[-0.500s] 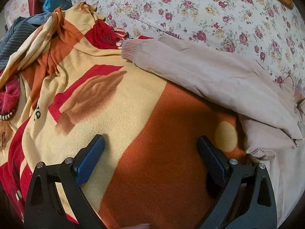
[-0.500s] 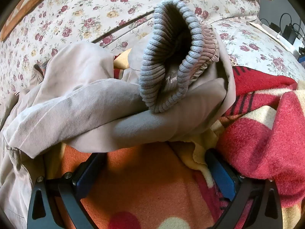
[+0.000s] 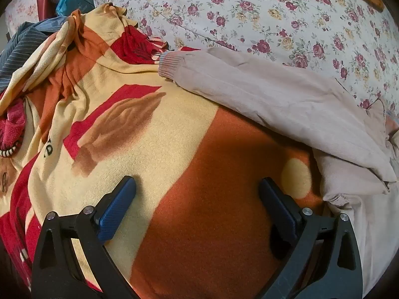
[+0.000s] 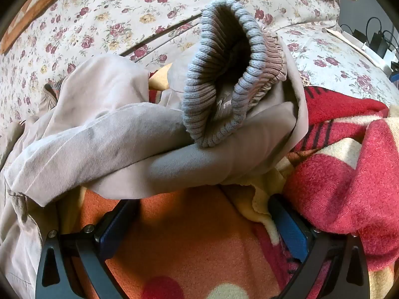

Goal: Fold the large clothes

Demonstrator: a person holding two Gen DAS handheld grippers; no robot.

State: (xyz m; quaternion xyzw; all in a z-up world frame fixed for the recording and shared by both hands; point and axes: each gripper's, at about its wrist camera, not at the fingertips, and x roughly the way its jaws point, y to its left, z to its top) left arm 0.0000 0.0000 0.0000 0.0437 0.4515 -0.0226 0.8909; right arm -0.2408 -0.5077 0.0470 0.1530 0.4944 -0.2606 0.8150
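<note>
On blanket [image 3: 204, 174], beige jacket [image 3: 274, 94].

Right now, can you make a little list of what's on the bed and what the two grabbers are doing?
garment: beige jacket, unfolded, lying on the blanket
left-view sleeve: cuff lying flat
right-view sleeve: ribbed cuff bunched up, opening facing the camera
underneath: orange, yellow and red blanket
bedding: floral sheet
left gripper: open, holding nothing
right gripper: open, holding nothing

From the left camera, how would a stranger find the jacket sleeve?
Start at the flowered bedsheet, then drop to the orange and yellow blanket. The beige sleeve lies across its upper right, the only plain cloth, ending in a ribbed cuff.
</note>
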